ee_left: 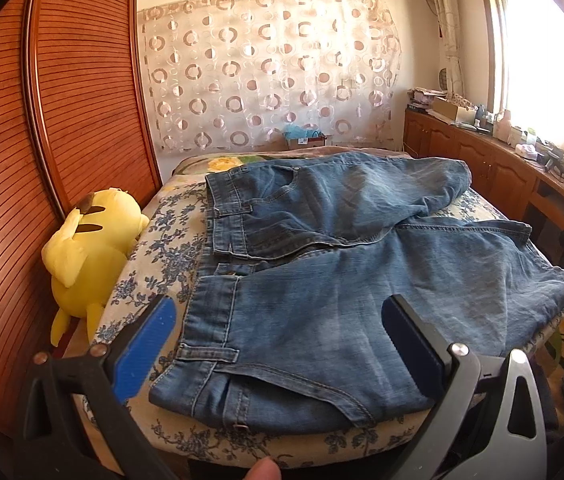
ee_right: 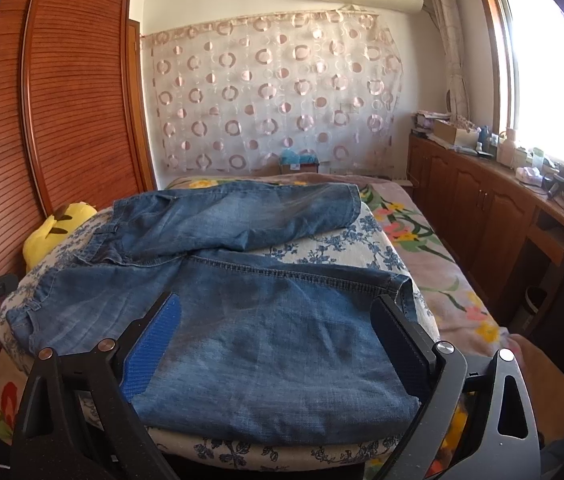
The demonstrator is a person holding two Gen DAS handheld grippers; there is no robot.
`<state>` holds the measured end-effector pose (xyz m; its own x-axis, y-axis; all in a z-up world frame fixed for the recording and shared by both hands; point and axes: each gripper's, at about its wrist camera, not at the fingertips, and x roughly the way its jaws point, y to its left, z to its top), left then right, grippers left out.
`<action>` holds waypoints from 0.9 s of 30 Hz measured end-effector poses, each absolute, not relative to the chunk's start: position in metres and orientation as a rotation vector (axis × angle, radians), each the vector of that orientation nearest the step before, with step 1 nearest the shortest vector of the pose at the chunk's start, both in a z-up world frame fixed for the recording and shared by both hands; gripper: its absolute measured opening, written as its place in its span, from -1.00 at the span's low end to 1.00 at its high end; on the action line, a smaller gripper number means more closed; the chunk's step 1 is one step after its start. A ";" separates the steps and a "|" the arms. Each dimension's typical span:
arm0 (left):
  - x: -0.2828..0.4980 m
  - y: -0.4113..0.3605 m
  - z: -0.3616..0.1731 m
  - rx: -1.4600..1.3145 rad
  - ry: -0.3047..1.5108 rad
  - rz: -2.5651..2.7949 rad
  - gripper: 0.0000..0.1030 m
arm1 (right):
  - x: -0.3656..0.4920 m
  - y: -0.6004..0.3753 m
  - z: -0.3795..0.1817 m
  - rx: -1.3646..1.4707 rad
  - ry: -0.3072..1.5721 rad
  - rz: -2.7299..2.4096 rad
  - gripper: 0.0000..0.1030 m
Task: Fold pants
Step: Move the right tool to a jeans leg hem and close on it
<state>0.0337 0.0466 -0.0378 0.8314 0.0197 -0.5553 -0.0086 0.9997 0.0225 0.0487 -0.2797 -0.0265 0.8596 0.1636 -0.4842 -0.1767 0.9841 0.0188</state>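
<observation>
Nearest, a fingertip (ee_left: 266,469) at the frame's bottom edge. Left gripper (ee_left: 278,322) spread wide over the waistband end of faded denim jeans (ee_left: 322,280), gripping nothing. Right gripper (ee_right: 278,316) likewise agape above the near leg's hem. Jeans flat on a floral-quilted bed (ee_right: 322,248), far leg skewed. Plush yellow toy (ee_left: 90,248) wedged against slatted wooden wardrobe doors (ee_left: 42,140). Bare floral sheet at right.

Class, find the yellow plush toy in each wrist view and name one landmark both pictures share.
Left wrist: the plush toy lies at the left, between the wardrobe and the jeans.
Right wrist: only its head shows, left of centre, behind the jeans.
Shared landmark: the circle-patterned curtain.
</observation>
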 end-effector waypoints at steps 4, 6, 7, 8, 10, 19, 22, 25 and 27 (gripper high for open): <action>0.037 0.054 -0.041 0.015 0.600 0.016 1.00 | 0.050 -0.279 -0.029 -0.032 0.514 0.194 0.88; 0.039 0.056 -0.043 0.011 0.606 0.013 1.00 | 0.052 -0.278 -0.031 -0.038 0.520 0.203 0.87; 0.040 0.057 -0.044 0.010 0.609 0.013 1.00 | 0.053 -0.277 -0.033 -0.041 0.523 0.205 0.87; 0.041 0.059 -0.045 0.007 0.613 0.014 1.00 | 0.053 -0.278 -0.033 -0.043 0.525 0.207 0.87; 0.042 0.061 -0.047 -0.002 0.621 0.010 1.00 | 0.056 -0.278 -0.036 -0.048 0.534 0.213 0.86; 0.062 0.051 -0.047 0.014 0.642 -0.045 1.00 | 0.081 -0.283 -0.042 -0.089 0.569 0.232 0.82; 0.075 0.047 -0.048 0.018 0.647 -0.064 1.00 | 0.092 -0.286 -0.045 -0.102 0.576 0.226 0.81; 0.087 0.042 -0.049 0.027 0.653 -0.083 1.00 | 0.103 -0.294 -0.045 -0.110 0.579 0.216 0.80; 0.096 0.039 -0.048 0.026 0.662 -0.095 1.00 | 0.113 -0.302 -0.042 -0.111 0.582 0.211 0.77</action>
<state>0.0960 0.0388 -0.0483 0.7848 -0.0798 -0.6146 0.0961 0.9954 -0.0065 0.1131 -0.3022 -0.0421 0.8147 0.1659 -0.5556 -0.2281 0.9726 -0.0442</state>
